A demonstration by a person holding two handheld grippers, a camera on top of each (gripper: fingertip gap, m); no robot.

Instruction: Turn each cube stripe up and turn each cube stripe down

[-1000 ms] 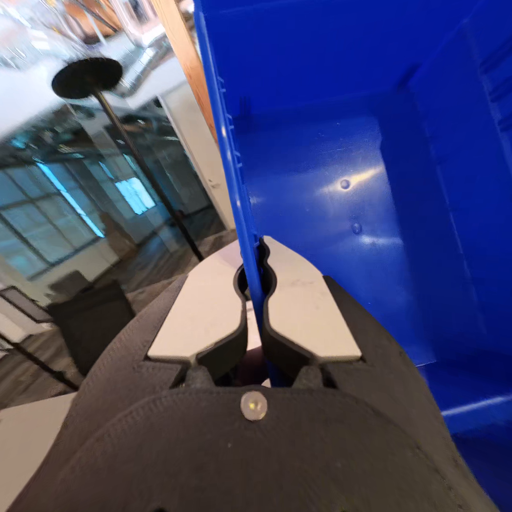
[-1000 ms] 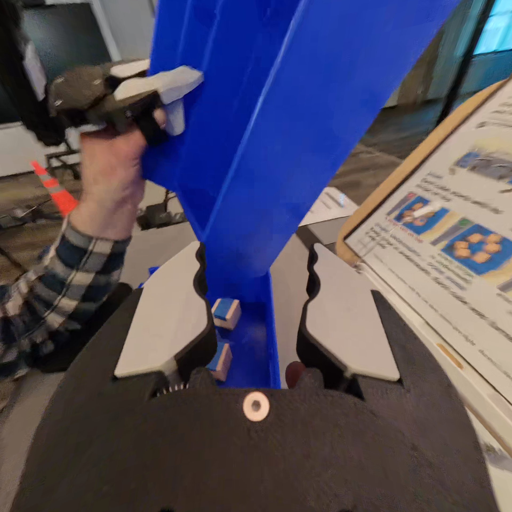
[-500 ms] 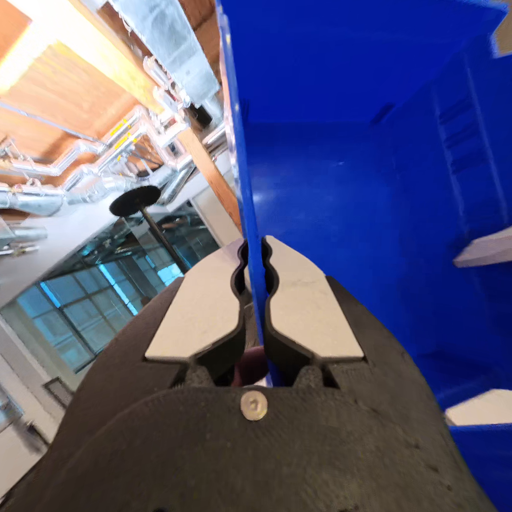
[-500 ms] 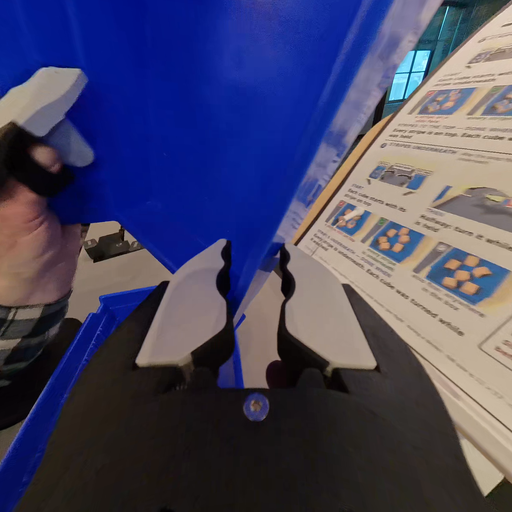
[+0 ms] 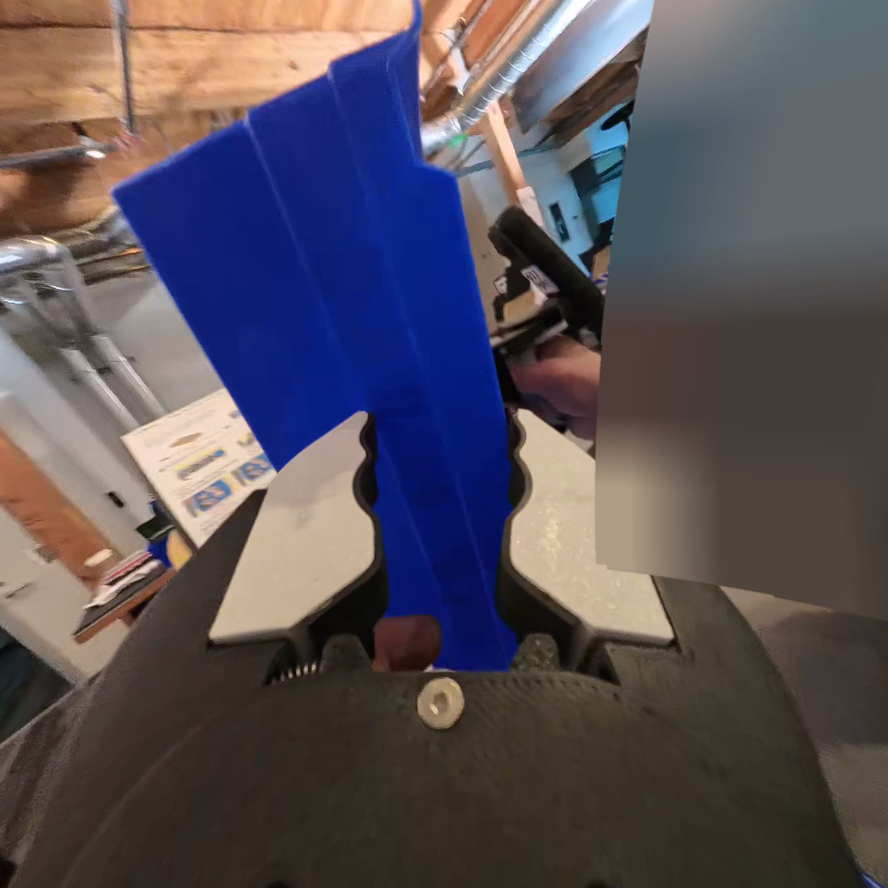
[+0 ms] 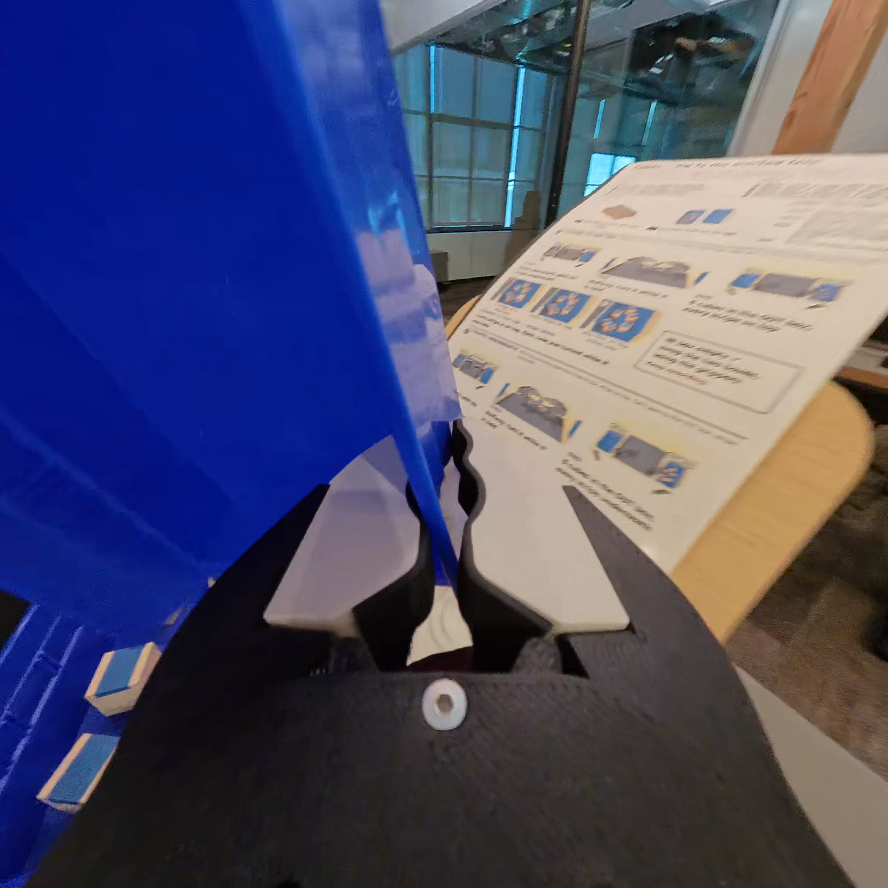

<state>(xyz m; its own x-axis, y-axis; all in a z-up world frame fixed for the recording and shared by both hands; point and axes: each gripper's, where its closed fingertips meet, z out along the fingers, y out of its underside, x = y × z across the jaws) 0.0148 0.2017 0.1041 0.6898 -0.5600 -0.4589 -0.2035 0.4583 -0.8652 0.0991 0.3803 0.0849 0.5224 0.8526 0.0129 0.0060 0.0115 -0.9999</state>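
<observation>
A blue bin (image 5: 312,264) is held up and tilted, filling the left of the right wrist view (image 6: 192,288). My right gripper (image 6: 435,461) is shut on its thin wall. My left gripper (image 5: 439,432) is open, with part of the bin standing between the spread fingers (image 5: 312,504) and the pads not pressing on it. The right gripper's body (image 5: 543,307) and a hand show beside the bin in the left wrist view. Two wooden cubes with blue faces (image 6: 120,682) (image 6: 77,773) lie at the lower left in a second blue bin (image 6: 29,672).
A printed instruction sheet (image 6: 672,336) leans on a wooden board (image 6: 793,504) to the right; it also shows in the left wrist view (image 5: 202,471). A grey tabletop (image 6: 817,769) lies at the lower right. A blurred patch covers the right of the left wrist view.
My left gripper was shut on the bin's wall and has opened wide. My right gripper's fingers closed from wide apart onto the bin's wall. The bin has tipped further.
</observation>
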